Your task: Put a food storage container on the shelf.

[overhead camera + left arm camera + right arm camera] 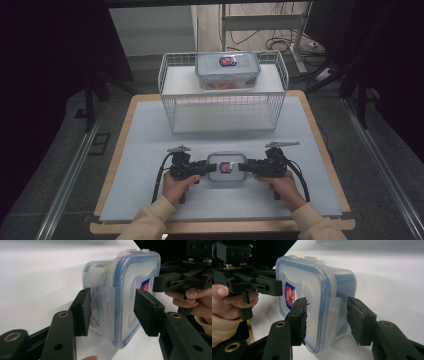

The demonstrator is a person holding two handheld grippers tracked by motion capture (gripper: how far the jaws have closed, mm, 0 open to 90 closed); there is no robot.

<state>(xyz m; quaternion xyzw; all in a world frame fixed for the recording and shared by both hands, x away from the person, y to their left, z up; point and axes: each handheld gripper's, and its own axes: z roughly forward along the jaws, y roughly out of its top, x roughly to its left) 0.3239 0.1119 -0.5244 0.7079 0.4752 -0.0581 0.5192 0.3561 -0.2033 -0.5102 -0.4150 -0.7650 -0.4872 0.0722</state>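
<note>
Two hand-held tools bracket a small clear plastic box with a blue-rimmed snap lid on the white worktop. The left tool and right tool each straddle an end latch, jaws part-closed, apparently not yet pinching, seemingly to lift it level toward the white wire basket beyond.

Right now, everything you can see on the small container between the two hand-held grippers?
The small container is a clear plastic box, rounded-rectangular, with a blue-rimmed snap lid and a red-and-blue sticker on the lid. It sits upright on the white table mat, near the front edge. A latch flap hangs down each short side. The left hand-held gripper and right hand-held gripper each straddle a flap end. Contents are blurred; something pale shows inside.
</note>
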